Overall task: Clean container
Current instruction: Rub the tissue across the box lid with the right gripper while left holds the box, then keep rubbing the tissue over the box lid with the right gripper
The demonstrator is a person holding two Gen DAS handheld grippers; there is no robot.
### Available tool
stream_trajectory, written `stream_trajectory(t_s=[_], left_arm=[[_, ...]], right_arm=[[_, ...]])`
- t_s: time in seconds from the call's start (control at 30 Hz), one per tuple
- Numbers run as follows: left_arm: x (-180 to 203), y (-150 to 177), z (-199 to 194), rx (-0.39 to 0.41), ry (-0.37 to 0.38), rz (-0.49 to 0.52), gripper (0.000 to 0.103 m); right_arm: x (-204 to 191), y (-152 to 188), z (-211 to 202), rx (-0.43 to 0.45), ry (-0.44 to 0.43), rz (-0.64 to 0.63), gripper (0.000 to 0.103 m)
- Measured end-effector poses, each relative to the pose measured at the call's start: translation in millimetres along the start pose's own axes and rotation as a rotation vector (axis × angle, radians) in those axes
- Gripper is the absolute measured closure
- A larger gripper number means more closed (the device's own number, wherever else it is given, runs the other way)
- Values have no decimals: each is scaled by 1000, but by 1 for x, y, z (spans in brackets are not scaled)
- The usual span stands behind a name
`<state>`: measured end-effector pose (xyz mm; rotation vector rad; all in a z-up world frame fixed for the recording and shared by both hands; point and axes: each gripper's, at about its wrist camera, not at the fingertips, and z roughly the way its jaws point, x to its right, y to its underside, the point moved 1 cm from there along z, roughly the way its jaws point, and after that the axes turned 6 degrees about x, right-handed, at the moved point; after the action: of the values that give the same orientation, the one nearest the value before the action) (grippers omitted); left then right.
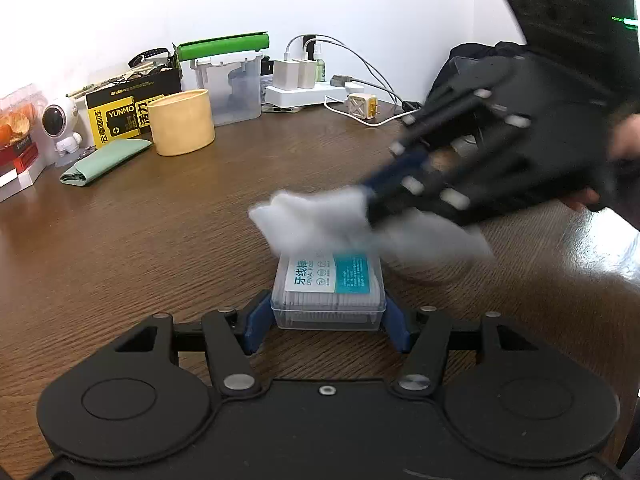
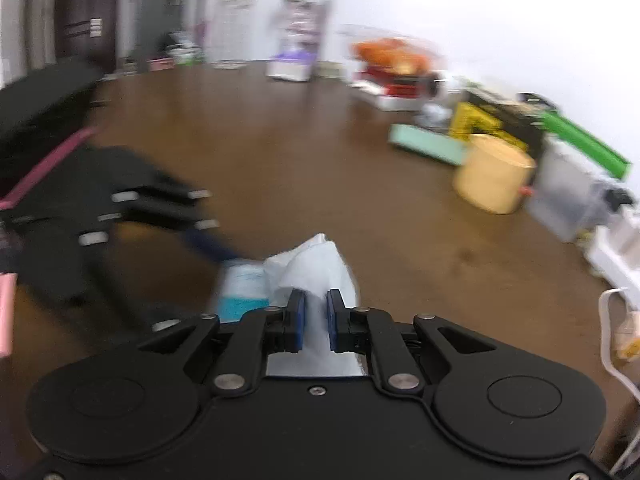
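Clear plastic, labelled in teal and white: the container (image 1: 329, 294), a small box of dental floss picks, flat on the brown wooden table (image 1: 160, 240) and clamped from both sides by the blue pads of the left gripper (image 1: 326, 320), seen from the left wrist. Long axis across the frame, from pad to pad. Directly beyond and above its far edge, a crumpled white wipe (image 1: 320, 220) pinched by the right gripper (image 1: 372, 200), reaching in from the upper right (motion-blurred). Far rim of the lid covered by the wipe; contact between the two likely but not certain. Clutter along the wall well apart.

From the right wrist, blurred throughout: the right gripper (image 2: 316, 320) clenched on the wipe (image 2: 316, 264), which billows up between the blue pads. Container (image 2: 242, 288) just left of the wipe and partly behind it, only a teal-and-white corner showing. Left gripper (image 2: 200, 236) a dark smear entering from the left; its hold on the box impossible to confirm here.
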<state>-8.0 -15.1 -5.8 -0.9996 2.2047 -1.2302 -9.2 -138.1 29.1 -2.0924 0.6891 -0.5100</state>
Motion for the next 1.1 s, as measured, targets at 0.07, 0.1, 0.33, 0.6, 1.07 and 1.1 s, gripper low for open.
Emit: stream_trajectory(t_s=[0.07,0.1,0.33,0.6,1.07,1.1], left_arm=[[0,0,0,0,-1,2,45],[1,0,0,0,-3,3,45],[-1,1,-1,-1,3,-8,45],[-1,1,-1,-1,1,-5,45],[0,0,-1,-2,5,-7,44],[0,0,-1,-2,4,-6,44]], right_arm=[[-15,-4,2,11,-59,-27,91],[-22,-7,5,21,-75,-47,91],[11,-4,12,1,91,-26,91],[-28,-4,6,24,-57,-75,90],[-17,-1,6,25,-91,-28,88],[-14,-2,10,31,-75,-27,88]])
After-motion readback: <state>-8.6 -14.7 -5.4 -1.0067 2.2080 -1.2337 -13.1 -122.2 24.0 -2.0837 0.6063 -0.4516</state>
